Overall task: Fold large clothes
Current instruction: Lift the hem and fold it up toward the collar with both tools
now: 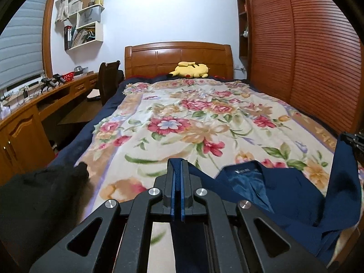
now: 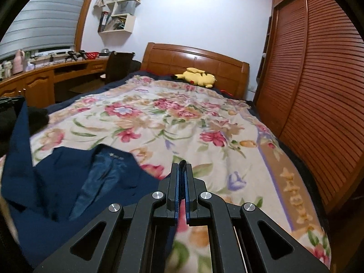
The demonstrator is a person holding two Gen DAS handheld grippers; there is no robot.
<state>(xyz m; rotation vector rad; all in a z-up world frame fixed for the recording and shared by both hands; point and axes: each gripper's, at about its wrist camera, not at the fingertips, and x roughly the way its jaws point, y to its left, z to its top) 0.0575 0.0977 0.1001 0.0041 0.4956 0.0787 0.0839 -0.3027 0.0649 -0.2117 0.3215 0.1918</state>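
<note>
Jaws of both grippers, left gripper (image 1: 177, 166) and right gripper (image 2: 182, 167), clamped on navy jacket (image 1: 279, 195) cloth. Jacket sags between them over floral blanket (image 1: 193, 118). Far: yellow plush (image 1: 191, 70) at headboard (image 1: 177, 56).

Black tongs (image 1: 178, 166), blue pads (image 2: 177, 191), silver screws.

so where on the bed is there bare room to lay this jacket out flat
The free stretch is the floral blanket, from the navy jacket up to the yellow plush by the headboard. It is crowded at the foot: the jacket hangs pinched in both the left gripper and the right gripper, beside a black garment.
</note>
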